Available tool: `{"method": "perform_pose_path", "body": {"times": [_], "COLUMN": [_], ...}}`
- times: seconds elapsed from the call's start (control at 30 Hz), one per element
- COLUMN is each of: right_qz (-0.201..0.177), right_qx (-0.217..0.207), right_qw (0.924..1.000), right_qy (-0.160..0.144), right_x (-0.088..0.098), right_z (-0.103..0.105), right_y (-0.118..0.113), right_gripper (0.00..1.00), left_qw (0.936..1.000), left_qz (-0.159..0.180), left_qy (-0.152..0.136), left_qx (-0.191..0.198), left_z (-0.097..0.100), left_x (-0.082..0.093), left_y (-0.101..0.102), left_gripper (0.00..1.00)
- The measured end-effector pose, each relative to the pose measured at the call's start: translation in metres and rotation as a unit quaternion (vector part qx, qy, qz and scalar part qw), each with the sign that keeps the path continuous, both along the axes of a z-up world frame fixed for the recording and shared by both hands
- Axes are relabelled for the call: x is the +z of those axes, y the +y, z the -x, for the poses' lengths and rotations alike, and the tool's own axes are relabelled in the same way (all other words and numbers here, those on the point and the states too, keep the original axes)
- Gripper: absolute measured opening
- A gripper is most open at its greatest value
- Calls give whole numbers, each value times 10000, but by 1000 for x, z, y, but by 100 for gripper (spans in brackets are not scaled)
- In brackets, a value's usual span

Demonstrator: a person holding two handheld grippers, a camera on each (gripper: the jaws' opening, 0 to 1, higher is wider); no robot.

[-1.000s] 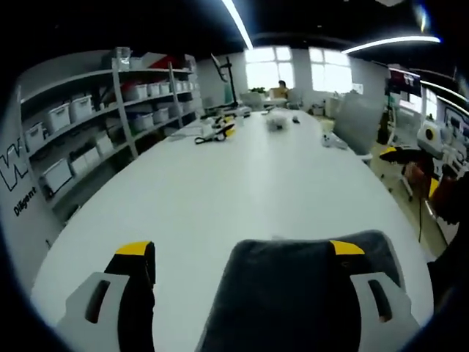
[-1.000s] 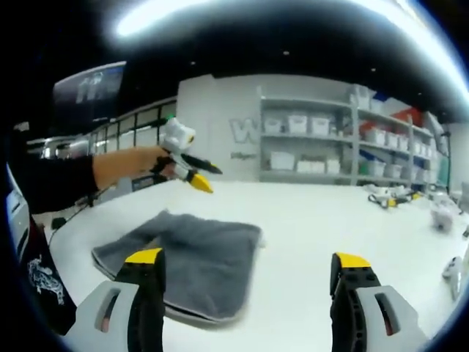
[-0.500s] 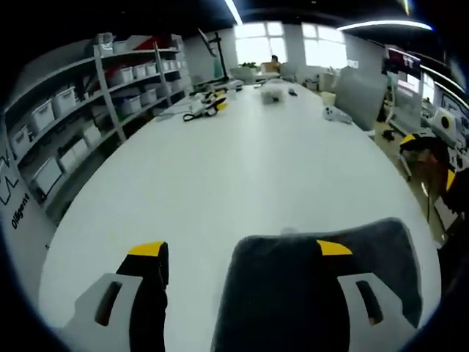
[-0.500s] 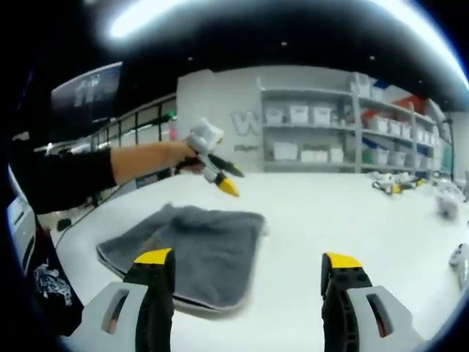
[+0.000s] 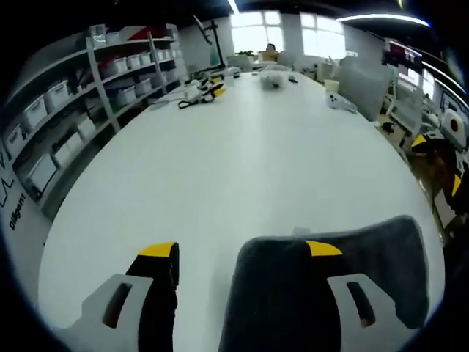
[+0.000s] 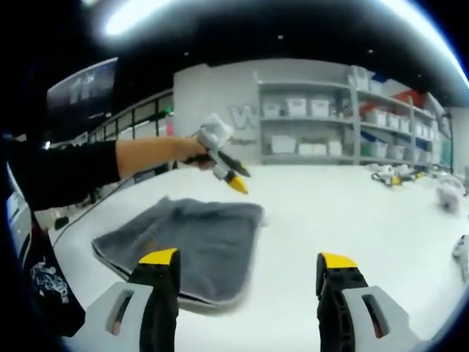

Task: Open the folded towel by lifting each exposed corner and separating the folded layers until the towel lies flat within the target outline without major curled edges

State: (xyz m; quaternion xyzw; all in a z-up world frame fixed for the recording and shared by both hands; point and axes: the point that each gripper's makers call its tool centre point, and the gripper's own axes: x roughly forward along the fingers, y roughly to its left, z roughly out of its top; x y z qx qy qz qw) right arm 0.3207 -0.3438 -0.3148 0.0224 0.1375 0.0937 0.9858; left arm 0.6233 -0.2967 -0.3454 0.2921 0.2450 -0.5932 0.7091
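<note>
grey towel (image 6: 192,238) folded on white bench (image 5: 242,158), looks soft, light, floppy. take top layer at far corner. left gripper (image 5: 240,253) and right gripper (image 6: 248,262) both spread wide, holding nothing.

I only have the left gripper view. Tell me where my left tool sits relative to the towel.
Observer: In the right gripper view, the left tool hangs above the edge of the towel farthest from the right tool. Its tips angle down and look clear of the cloth.
Operator: Report the right tool.
Observer: The right tool is open and empty, facing the towel's near edge.
Operator: Describe the fold.
Observer: The towel is folded. Stacked layers show along its near edge on the white table.
</note>
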Motion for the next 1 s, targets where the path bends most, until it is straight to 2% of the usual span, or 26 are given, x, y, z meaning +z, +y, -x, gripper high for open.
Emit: {"method": "perform_pose_path", "body": {"times": [0.27,0.33,0.47,0.63,0.7,0.8,0.9,1.0], "right_qz": [-80,-22,-49,-162,-177,-214,-335,-559], "right_qx": [82,37,8,-1,121,204,237,179], "right_qw": [9999,10000,9999,9995,9990,9983,9973,9957], "right_qy": [1,16,90,255,397,507,613,717], "right_x": [0,-2,-9,-19,-27,-36,-45,-54], "right_z": [-5,-9,-15,-19,-20,-23,-26,-28], "right_y": [6,6,9,8,13,17,18,13], "right_gripper": [70,65,63,59,58,56,56,53], "left_qw": [9999,9998,9999,9997,9997,9995,9992,9994], "left_qz": [-123,-89,-41,-230,-250,-299,-362,-351], "left_qy": [43,-115,-31,-40,-50,-104,-61,25], "left_qx": [-9,118,123,54,60,-51,-133,-55], "left_z": [-10,-19,-19,-18,-17,-11,7,4], "left_x": [-12,-9,-11,-22,-25,-30,-39,-40], "left_y": [-1,-3,-6,-5,-6,-9,-10,-14], "left_gripper": [61,64,65,64,63,62,61,59]}}
